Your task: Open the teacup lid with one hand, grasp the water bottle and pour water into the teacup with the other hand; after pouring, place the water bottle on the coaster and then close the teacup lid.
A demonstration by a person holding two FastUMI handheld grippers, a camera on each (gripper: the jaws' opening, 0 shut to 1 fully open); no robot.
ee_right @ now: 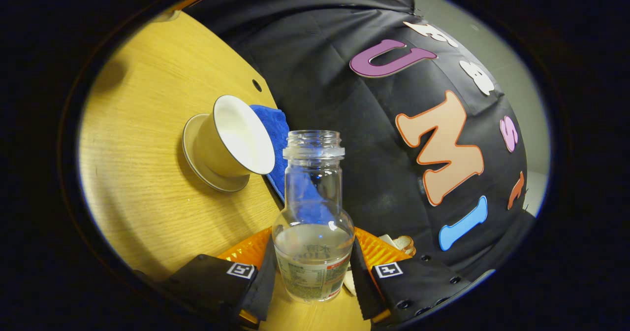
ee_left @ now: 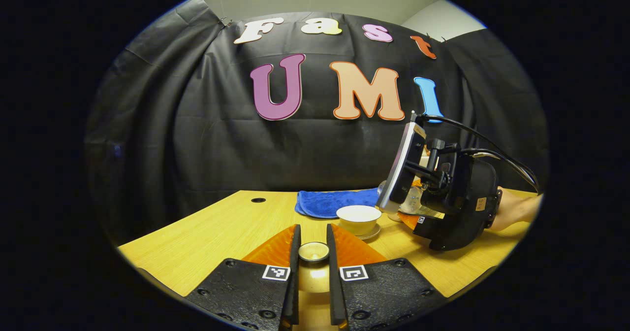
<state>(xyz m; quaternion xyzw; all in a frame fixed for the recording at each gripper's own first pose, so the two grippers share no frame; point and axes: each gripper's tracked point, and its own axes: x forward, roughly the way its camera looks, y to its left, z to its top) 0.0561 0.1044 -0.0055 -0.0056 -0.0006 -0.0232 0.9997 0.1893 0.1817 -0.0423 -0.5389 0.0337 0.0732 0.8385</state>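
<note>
A pale wooden tabletop (ee_left: 206, 237) is carrying the open teacup (ee_left: 359, 218), with a blue cloth (ee_left: 329, 202) lying just behind it. The lid (ee_left: 314, 251) is being clamped by the left gripper (ee_left: 313, 252) in front of the teacup. The water bottle (ee_right: 313, 222) is being clamped by the right gripper (ee_right: 311, 272), tilted beside the teacup. Water is likely being risked on the tabletop if the uncapped mouth is tipped short of the rim.

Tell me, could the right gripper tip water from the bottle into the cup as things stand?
Probably yes. The right gripper is shut on the bottle, which is uncapped. The cup stands open close by on its saucer, its lid held in the left gripper, nothing between.
</note>
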